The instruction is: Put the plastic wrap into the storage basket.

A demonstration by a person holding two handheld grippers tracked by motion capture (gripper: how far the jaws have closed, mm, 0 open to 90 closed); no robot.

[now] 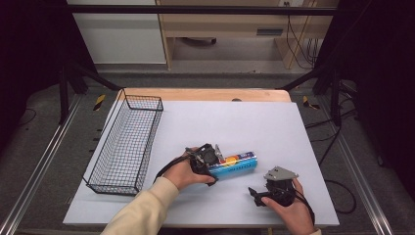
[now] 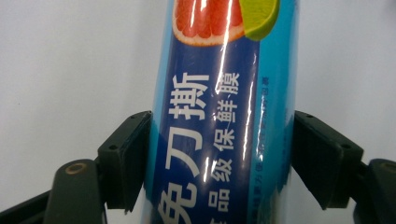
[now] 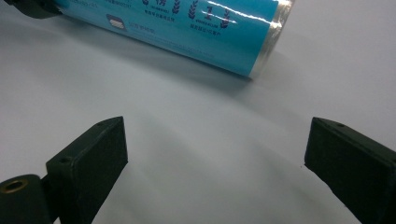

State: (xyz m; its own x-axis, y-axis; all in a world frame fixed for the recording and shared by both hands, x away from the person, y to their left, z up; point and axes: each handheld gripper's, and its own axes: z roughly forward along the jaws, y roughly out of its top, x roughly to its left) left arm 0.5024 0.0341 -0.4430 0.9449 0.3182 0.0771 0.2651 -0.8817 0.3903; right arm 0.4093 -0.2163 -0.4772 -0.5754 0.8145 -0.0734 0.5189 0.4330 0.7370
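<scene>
A blue plastic-wrap roll point(image 1: 236, 164) with fruit pictures and white print lies on the white table sheet point(image 1: 235, 122), near the front middle. My left gripper point(image 1: 216, 165) is shut on the roll's left part. In the left gripper view both black pads point(image 2: 128, 156) press against the sides of the roll point(image 2: 219, 116). My right gripper point(image 1: 255, 195) rests to the right, near the front edge, with its jaws pointing left. Seen from the right gripper view, the right gripper point(image 3: 215, 154) is open with bare sheet between its jaws, and the end of the roll point(image 3: 187, 23) lies beyond them.
A long black wire basket point(image 1: 151, 142) stands along the left side of the sheet with nothing in it. The wooden table edge point(image 1: 205, 94) shows at the back. The sheet behind the roll is bare.
</scene>
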